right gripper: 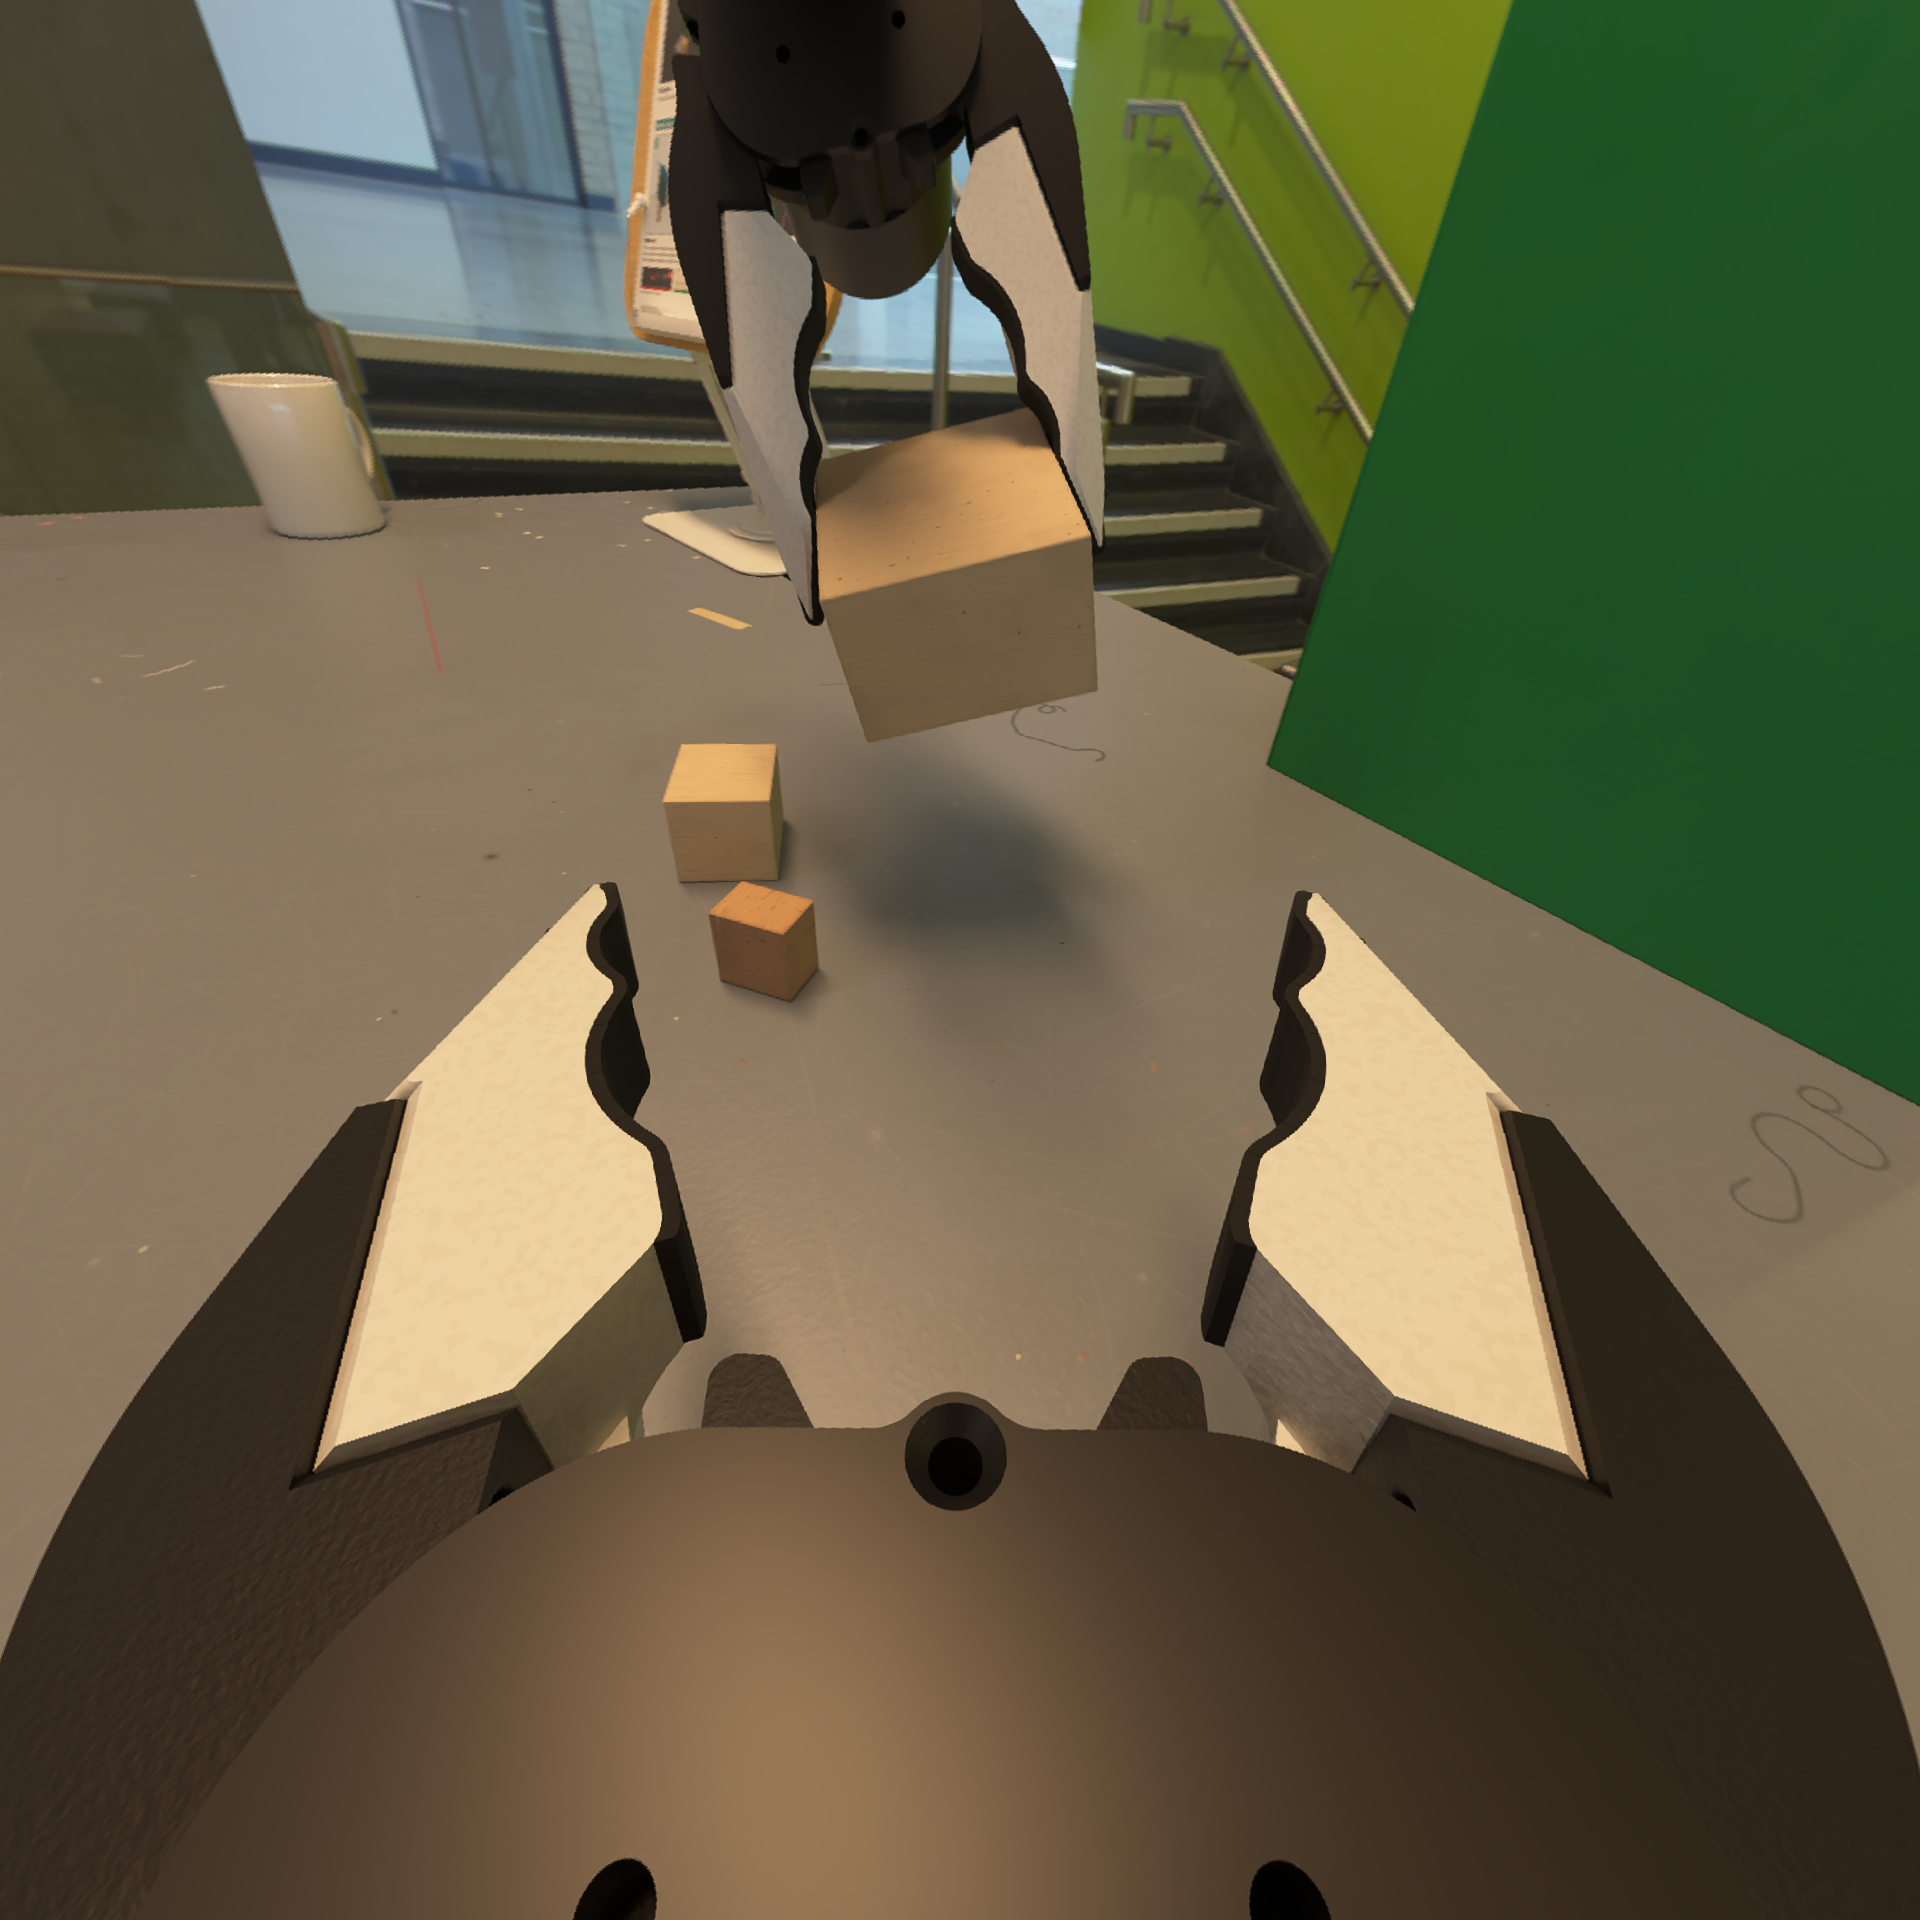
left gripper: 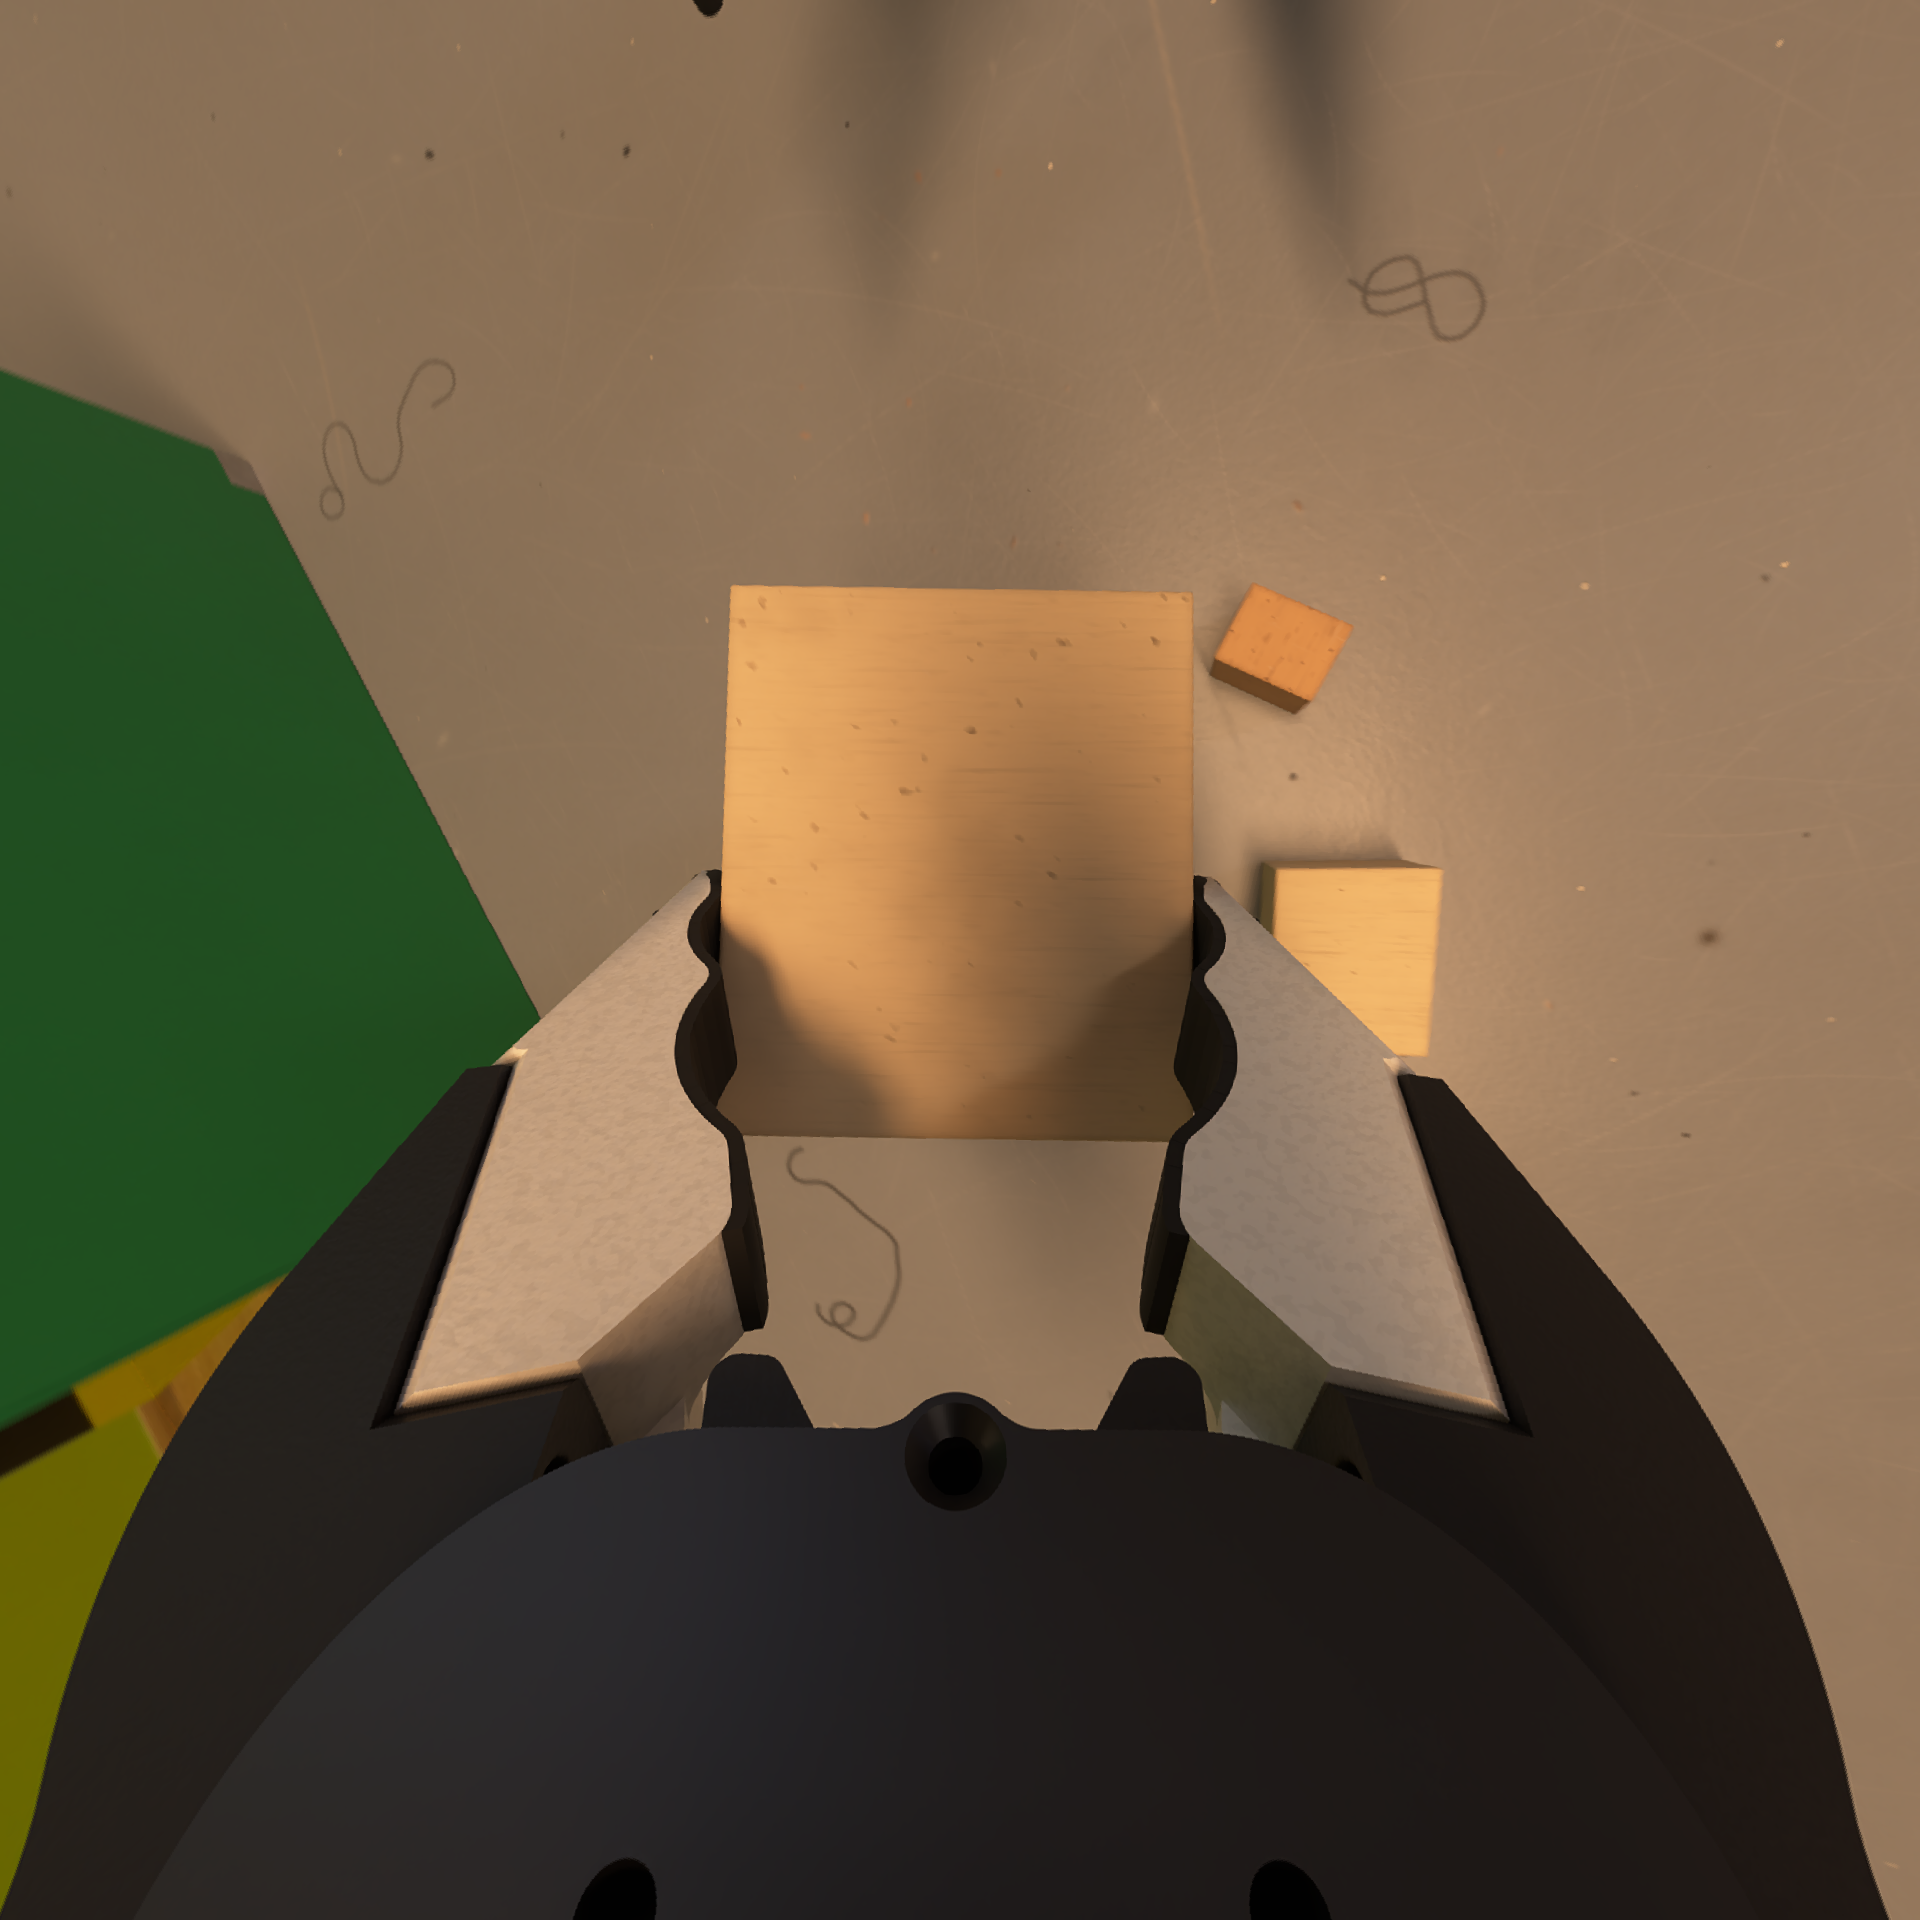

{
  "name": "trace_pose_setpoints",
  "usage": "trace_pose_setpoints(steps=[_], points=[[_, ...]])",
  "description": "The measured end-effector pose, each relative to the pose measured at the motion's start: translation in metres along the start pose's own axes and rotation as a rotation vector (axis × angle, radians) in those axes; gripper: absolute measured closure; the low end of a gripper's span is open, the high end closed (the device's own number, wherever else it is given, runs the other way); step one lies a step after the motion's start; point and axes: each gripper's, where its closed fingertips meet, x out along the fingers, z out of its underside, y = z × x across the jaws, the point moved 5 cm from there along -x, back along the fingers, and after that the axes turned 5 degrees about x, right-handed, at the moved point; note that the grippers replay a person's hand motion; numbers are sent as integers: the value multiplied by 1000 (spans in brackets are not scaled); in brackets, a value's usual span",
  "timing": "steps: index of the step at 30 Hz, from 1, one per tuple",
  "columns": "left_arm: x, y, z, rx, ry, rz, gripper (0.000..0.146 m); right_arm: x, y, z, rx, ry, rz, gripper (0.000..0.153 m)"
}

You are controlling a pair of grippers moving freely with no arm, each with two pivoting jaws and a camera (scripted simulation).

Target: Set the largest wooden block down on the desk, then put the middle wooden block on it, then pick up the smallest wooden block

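Observation:
My left gripper [left gripper: 954, 894] is shut on the largest wooden block [left gripper: 956, 831] and holds it in the air above the desk, pointing down. The right wrist view shows that same gripper [right gripper: 951, 566] with the block [right gripper: 961, 592] tilted and its shadow on the desk below. The middle wooden block [left gripper: 1361, 945] [right gripper: 724, 810] stands on the desk beside it. The smallest, darker wooden block [left gripper: 1281, 646] [right gripper: 764, 940] lies just in front of the middle one. My right gripper [right gripper: 951, 899] is open and empty, low over the desk, a little short of the smallest block.
A green panel [right gripper: 1662, 582] [left gripper: 187, 831] stands along the desk's right side in the right wrist view. A white mug [right gripper: 301, 457] stands at the desk's far left edge. A white stand base [right gripper: 717, 535] sits at the far edge. Stairs lie beyond the desk [right gripper: 312, 831].

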Motion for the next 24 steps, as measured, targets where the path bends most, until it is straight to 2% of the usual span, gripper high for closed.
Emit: trace_pose_setpoints(steps=[9,12,19,24], points=[[48,-27,-21,117,10,90,59,0,6,1,19,-4,70,32],[65,-32,-27,119,29,111,59,2,6,2,16,-17,83,33],[93,-35,-38,72,204,134,59,4,5,3,-3,-42,89,34],[105,-33,-31,72,226,144,59,3,6,2,10,-27,86,34]])
